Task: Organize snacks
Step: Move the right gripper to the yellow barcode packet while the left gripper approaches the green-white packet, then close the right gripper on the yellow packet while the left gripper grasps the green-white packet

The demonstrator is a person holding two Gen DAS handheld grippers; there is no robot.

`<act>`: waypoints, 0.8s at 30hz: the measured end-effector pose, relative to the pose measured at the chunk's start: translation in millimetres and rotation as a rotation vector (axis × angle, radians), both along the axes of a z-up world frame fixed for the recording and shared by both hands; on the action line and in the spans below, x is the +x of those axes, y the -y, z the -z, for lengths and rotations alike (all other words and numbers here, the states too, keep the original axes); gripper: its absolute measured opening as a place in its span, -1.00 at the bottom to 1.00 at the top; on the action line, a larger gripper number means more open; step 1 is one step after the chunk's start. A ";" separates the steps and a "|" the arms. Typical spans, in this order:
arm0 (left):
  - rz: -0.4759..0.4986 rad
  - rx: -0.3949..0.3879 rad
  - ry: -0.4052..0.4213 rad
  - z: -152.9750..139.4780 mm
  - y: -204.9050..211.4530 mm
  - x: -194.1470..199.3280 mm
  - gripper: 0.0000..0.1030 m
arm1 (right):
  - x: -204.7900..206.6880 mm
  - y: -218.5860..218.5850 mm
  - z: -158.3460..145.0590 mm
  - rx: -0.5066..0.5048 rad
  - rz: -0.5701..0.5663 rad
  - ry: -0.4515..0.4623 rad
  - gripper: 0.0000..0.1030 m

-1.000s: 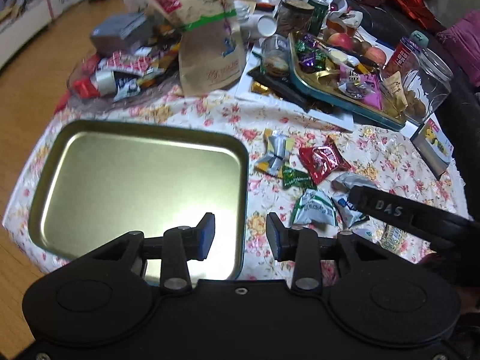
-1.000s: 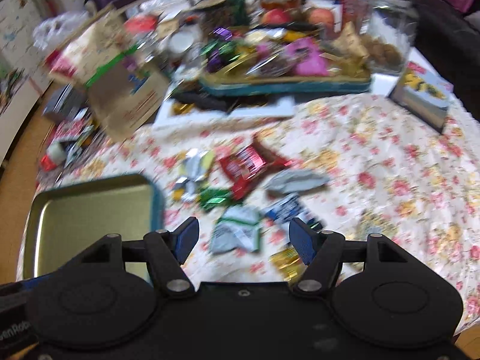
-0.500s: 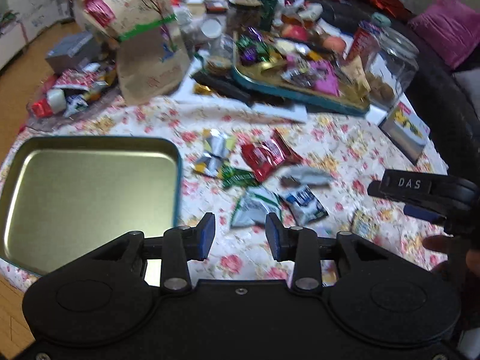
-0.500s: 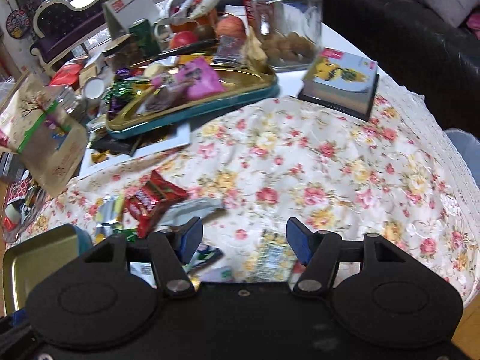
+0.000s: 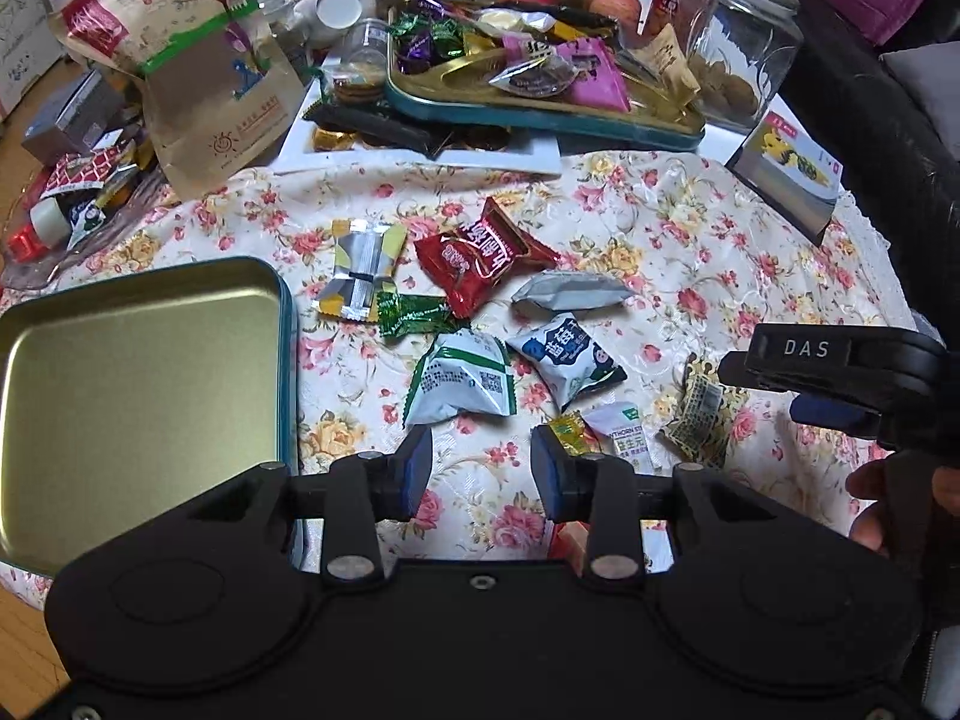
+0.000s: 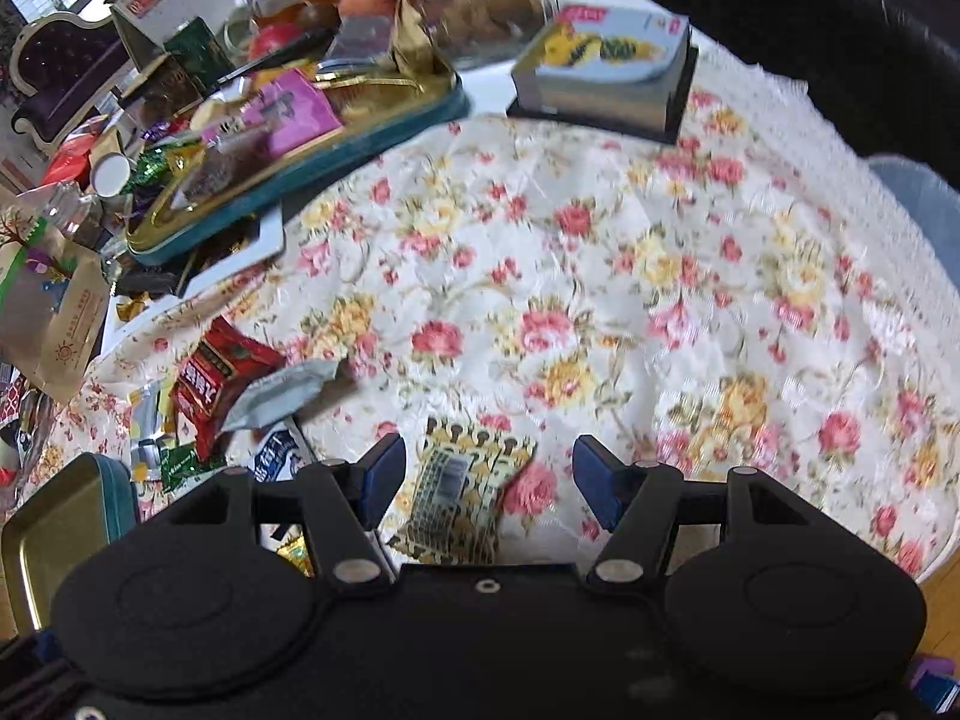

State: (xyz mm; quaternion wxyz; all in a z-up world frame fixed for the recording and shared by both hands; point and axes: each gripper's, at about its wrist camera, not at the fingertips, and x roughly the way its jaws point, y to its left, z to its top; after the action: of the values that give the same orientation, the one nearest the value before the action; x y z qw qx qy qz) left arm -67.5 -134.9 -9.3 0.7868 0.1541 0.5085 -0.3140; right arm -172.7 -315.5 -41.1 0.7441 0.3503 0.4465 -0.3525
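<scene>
Since half a second ago my right gripper (image 6: pixel 486 483) has swung down over the yellow patterned packet (image 6: pixel 465 495), which now lies between its spread jaws, not yet pinched; my left gripper (image 5: pixel 480 471) has eased forward toward the snack pile, jaws parted and holding nothing.

Going left to right in my left view: the gold tin tray (image 5: pixel 287 324) with its teal rim sits at the left edge on the floral tablecloth (image 5: pixel 690 240). Just beside it lie the silver-and-yellow packet (image 5: pixel 363 267) and the green candy wrapper (image 5: pixel 414 313). Next comes the red candy packet (image 5: pixel 480 255), then the white-and-green pouch (image 5: pixel 462 381) right ahead of my left fingers. Further right are the grey pouch (image 5: pixel 567 294) and the blue-and-white packet (image 5: pixel 567 357). A small yellow sachet (image 5: pixel 570 431) and a white sachet (image 5: pixel 624 435) touch near my right finger pad. The yellow patterned packet (image 5: pixel 699 414) lies furthest right, under the other gripper (image 5: pixel 834 384).

Behind the pile, a teal tray of sweets (image 5: pixel 540 120) and a glass jar (image 5: pixel 744 48) stand well apart from the loose snacks.
</scene>
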 end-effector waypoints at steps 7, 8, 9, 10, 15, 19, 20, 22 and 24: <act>-0.060 0.037 -0.044 12.3 -3.2 13.1 -0.13 | 12.5 -2.0 18.5 0.029 -0.003 -0.058 0.28; -0.070 0.042 -0.051 13.4 -3.5 15.2 -0.13 | 14.2 -1.8 20.7 0.032 -0.003 -0.061 0.28; -0.073 0.045 -0.055 14.3 -3.5 16.3 -0.13 | 15.6 -1.8 22.6 0.033 -0.003 -0.062 0.28; -0.075 0.045 -0.057 15.1 -3.4 17.4 -0.13 | 16.9 -2.3 24.1 0.034 -0.005 -0.065 0.27; -0.074 0.046 -0.057 16.1 -2.4 17.3 -0.13 | 22.8 -6.0 34.4 0.045 -0.015 -0.087 0.30; -0.063 0.040 -0.051 15.1 -1.3 14.5 -0.13 | 26.3 -10.4 36.0 0.007 -0.032 -0.093 0.30; -0.061 0.038 -0.051 15.0 -1.2 14.3 -0.13 | 26.4 -11.1 35.9 -0.001 -0.033 -0.091 0.29; -0.067 0.033 -0.055 15.0 -1.6 15.2 -0.13 | 25.3 -12.0 35.9 -0.016 -0.024 -0.090 0.30; -0.077 0.033 -0.056 14.7 -1.3 16.5 -0.13 | 25.4 -12.8 36.2 -0.028 -0.028 -0.092 0.29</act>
State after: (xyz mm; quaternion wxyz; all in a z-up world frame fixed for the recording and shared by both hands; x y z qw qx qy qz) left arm -51.0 -133.6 -24.0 0.7811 0.1384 0.5409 -0.2794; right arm -147.2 -302.7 -77.2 0.7324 0.3169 0.4802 -0.3641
